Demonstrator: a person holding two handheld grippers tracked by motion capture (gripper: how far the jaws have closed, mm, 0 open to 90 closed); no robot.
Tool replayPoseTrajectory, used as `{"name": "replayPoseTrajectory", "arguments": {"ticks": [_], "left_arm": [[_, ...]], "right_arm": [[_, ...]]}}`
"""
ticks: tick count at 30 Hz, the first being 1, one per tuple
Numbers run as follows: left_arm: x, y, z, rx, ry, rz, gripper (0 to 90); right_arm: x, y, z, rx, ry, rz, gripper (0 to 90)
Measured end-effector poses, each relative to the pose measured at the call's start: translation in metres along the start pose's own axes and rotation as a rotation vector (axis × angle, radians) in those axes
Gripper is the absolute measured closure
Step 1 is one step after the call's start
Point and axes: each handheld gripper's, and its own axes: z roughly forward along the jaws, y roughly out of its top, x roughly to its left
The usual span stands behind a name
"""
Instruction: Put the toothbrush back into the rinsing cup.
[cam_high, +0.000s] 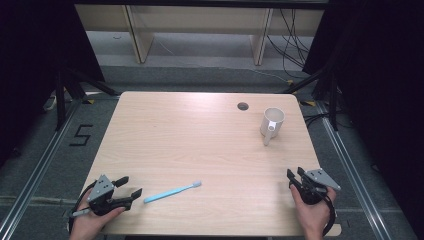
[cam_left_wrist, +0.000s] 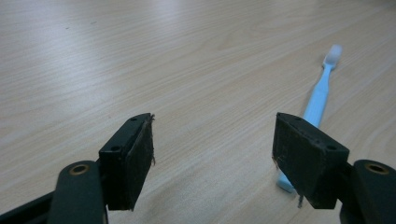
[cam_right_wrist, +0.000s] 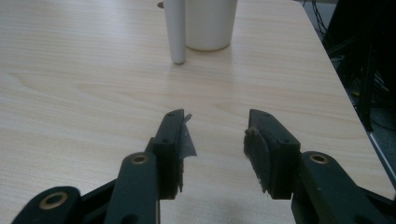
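A light blue toothbrush (cam_high: 172, 192) lies flat near the table's front edge, its white bristle head toward the right. My left gripper (cam_high: 129, 187) rests at the front left corner, open and holding nothing, with the brush's handle end just to its right. In the left gripper view the toothbrush (cam_left_wrist: 319, 99) runs past the right jaw. A white mug (cam_high: 272, 123) stands upright at the back right, handle toward the front. My right gripper (cam_high: 294, 174) sits open and holding nothing at the front right corner. Ahead of it in the right gripper view stands the mug (cam_right_wrist: 209, 21).
The wooden table (cam_high: 200, 140) has a round cable hole (cam_high: 243, 106) near its back edge, left of the mug. Black stands and cables lie on the floor to both sides. Shelving stands beyond the table.
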Motion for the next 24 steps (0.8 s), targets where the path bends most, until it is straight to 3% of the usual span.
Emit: {"name": "replayPoseTrajectory", "arguments": {"ticks": [1, 3, 5, 8, 9, 10, 12, 14, 15, 16, 17, 19, 22, 24], "left_arm": [[-0.001, 0.002, 0.001, -0.001, -0.005, 0.000, 28.4], [-0.002, 0.005, 0.001, 0.002, -0.005, 0.006, 28.6], [-0.007, 0.017, 0.004, -0.008, -0.013, 0.034, 29.5], [-0.015, 0.032, 0.006, -0.004, -0.046, 0.066, 31.0], [-0.018, 0.037, 0.008, -0.002, -0.056, 0.072, 31.6], [-0.020, 0.042, 0.010, 0.012, -0.070, 0.087, 31.9], [-0.023, 0.046, 0.012, 0.029, -0.082, 0.110, 32.5], [-0.030, 0.057, 0.018, 0.082, -0.120, 0.154, 33.1], [-0.032, 0.060, 0.019, 0.102, -0.129, 0.157, 33.5], [-0.033, 0.062, 0.021, 0.117, -0.142, 0.157, 34.4], [-0.033, 0.062, 0.021, 0.117, -0.142, 0.157, 35.7], [-0.035, 0.067, 0.025, 0.185, -0.170, 0.193, 37.5], [-0.039, 0.070, 0.029, 0.219, -0.187, 0.204, 40.3], [-0.041, 0.074, 0.032, 0.263, -0.197, 0.248, 42.1]], "right_arm": [[0.003, 0.001, -0.003, 0.028, -0.002, 0.030, 57.8], [0.000, 0.003, -0.003, 0.009, 0.015, -0.007, 57.6], [0.001, 0.003, -0.002, 0.028, 0.015, 0.009, 57.5], [-0.001, 0.004, -0.002, 0.029, 0.021, -0.017, 57.3], [0.001, 0.005, -0.002, 0.034, 0.024, 0.010, 57.2], [-0.001, 0.006, -0.001, 0.030, 0.010, -0.028, 57.0], [0.001, 0.007, -0.003, 0.034, 0.030, -0.009, 56.6], [0.002, 0.011, -0.004, 0.036, 0.042, -0.043, 56.1], [0.004, 0.012, -0.007, 0.045, 0.046, -0.026, 55.9], [0.003, 0.014, -0.008, 0.043, 0.036, -0.053, 55.7], [0.005, 0.014, -0.009, 0.052, 0.047, -0.040, 55.6], [0.005, 0.016, -0.011, 0.048, 0.049, -0.053, 55.4], [0.006, 0.018, -0.012, 0.047, 0.064, -0.041, 55.1], [0.005, 0.019, -0.012, 0.051, 0.054, -0.030, 54.9]]}}
